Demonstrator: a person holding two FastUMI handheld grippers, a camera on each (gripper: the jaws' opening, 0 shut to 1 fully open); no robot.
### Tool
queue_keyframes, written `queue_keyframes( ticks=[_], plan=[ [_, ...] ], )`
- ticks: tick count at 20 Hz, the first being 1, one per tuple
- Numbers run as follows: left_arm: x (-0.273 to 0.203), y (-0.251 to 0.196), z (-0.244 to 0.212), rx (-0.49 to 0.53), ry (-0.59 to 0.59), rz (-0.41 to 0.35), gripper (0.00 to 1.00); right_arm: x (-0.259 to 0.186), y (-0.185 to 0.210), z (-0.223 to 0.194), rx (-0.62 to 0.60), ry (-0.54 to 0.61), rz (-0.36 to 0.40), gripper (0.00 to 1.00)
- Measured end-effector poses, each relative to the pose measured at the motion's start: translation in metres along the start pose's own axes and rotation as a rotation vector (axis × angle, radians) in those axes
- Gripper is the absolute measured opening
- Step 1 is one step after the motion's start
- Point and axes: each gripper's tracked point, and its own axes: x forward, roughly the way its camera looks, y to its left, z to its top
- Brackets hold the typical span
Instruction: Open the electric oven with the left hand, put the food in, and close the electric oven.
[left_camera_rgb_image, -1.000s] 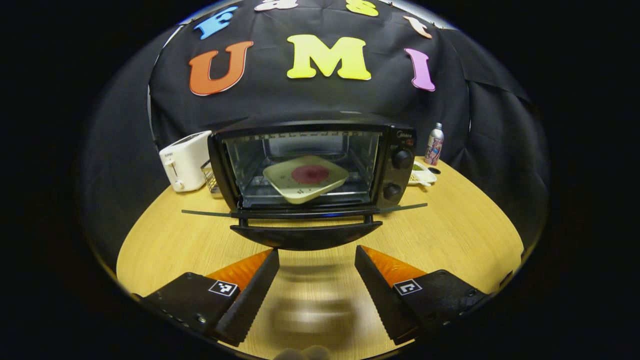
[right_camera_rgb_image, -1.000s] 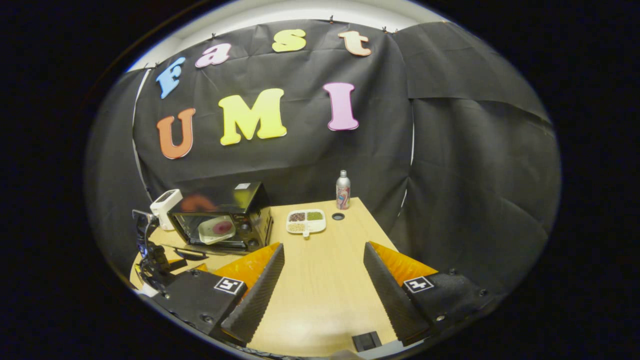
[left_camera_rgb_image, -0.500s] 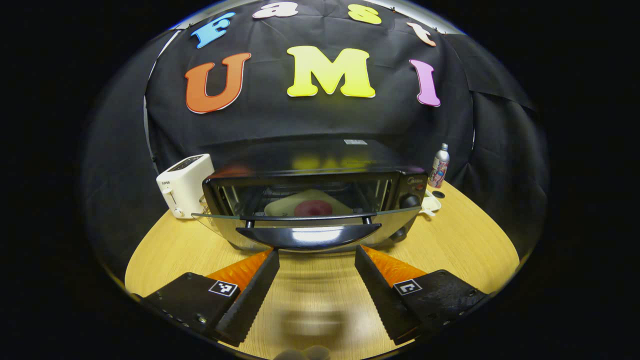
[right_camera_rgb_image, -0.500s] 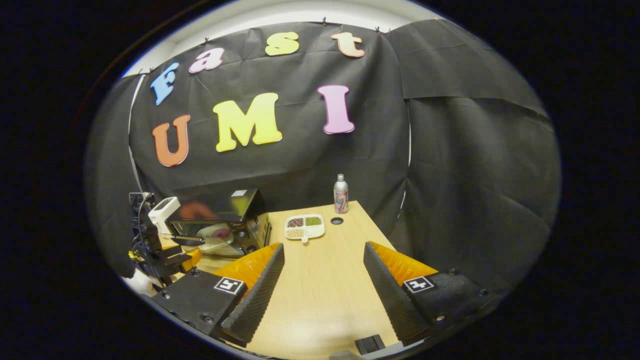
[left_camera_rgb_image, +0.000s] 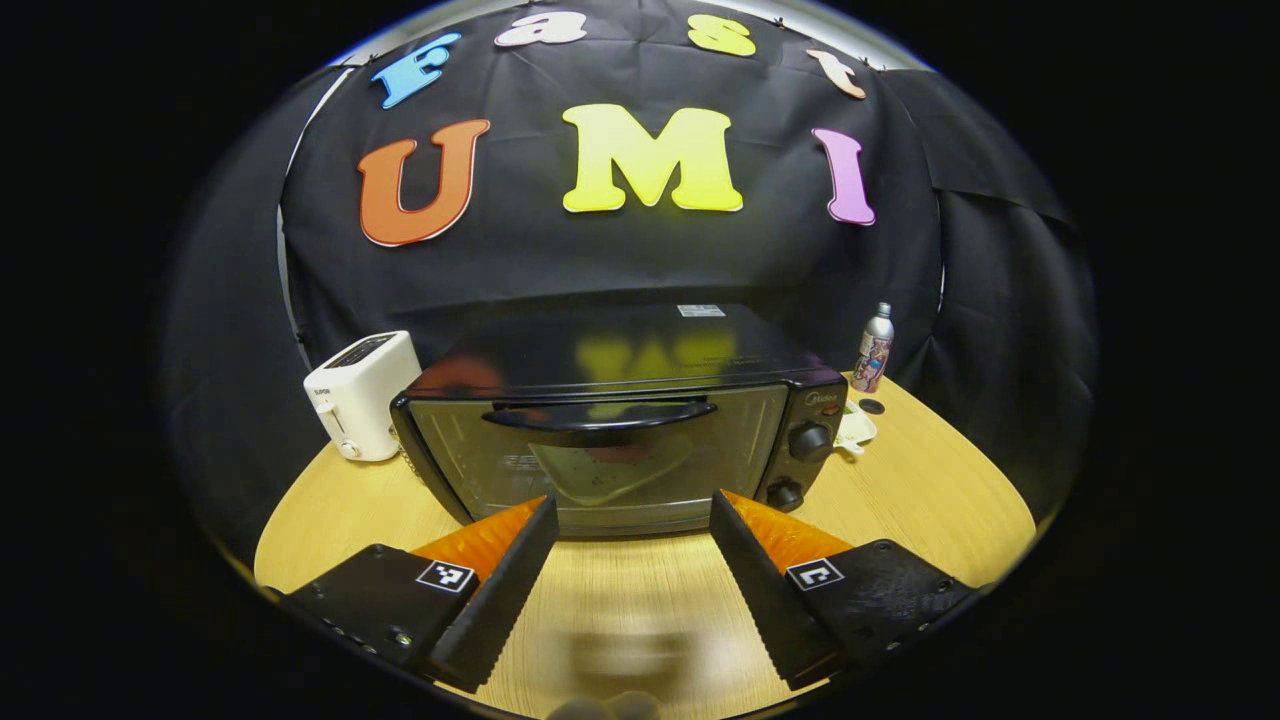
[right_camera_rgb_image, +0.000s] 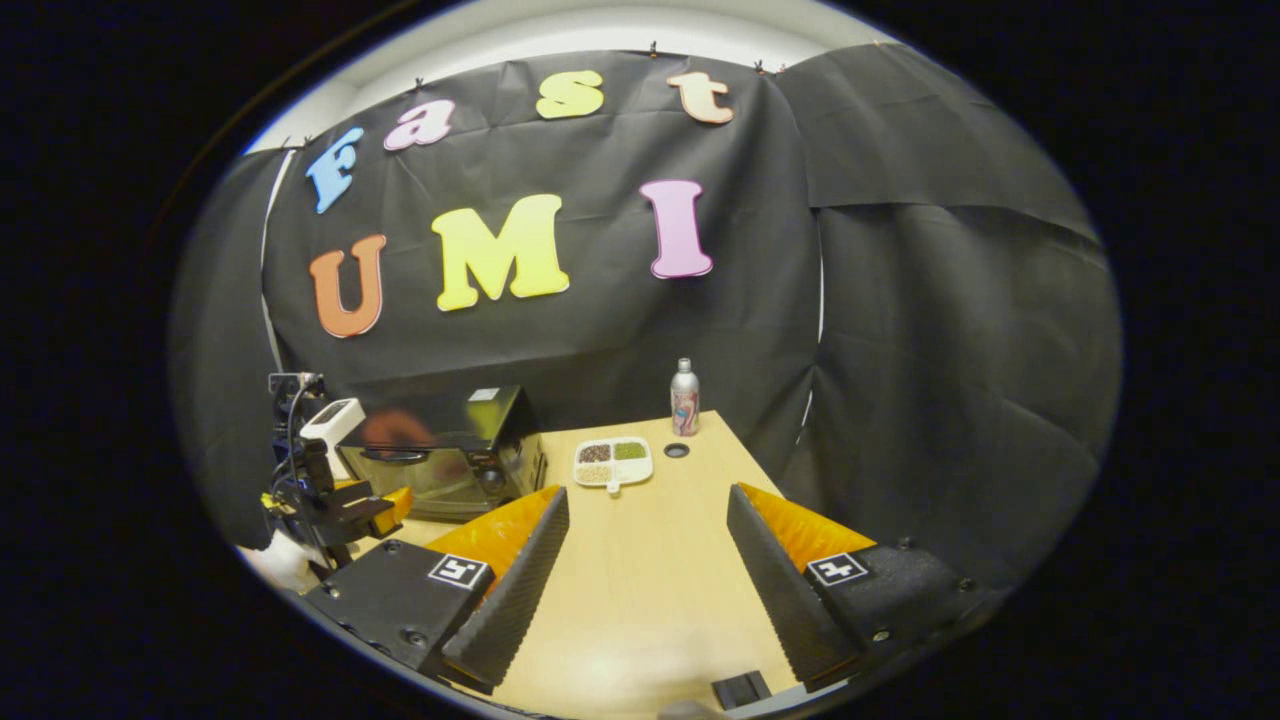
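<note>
The wooden table (left_camera_rgb_image: 930, 490) carries the electric oven (left_camera_rgb_image: 620, 420), its door up and closed, with the plate of food (left_camera_rgb_image: 610, 470) dimly visible through the glass. The left gripper (left_camera_rgb_image: 632, 525) sits just in front of the oven with fingers spread, grasping nothing. The right gripper (right_camera_rgb_image: 645, 545) is likewise spread and empty (well off to the oven's right), and smaller things stand behind: a white toaster (left_camera_rgb_image: 362, 392), a sectioned dish (right_camera_rgb_image: 613, 462) and a bottle (right_camera_rgb_image: 685, 397).

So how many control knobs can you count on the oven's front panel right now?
2. Both sit on the oven's right-hand panel in the left gripper view: the upper knob beside the door's top, the lower knob directly beneath it. None seem hidden.
</note>
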Motion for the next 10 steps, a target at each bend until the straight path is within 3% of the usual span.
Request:
queue_keyframes(
  ticks=[6,10],
  plan=[
    [-0.037,-0.005,0.004,0.006,-0.034,-0.025,0.97,-0.016,0.020,0.005,-0.026,-0.013,0.022,1.00],
    [-0.078,-0.007,0.022,-0.011,-0.082,-0.049,0.97,-0.029,0.035,0.013,-0.037,-0.038,0.044,0.96]
  ],
)
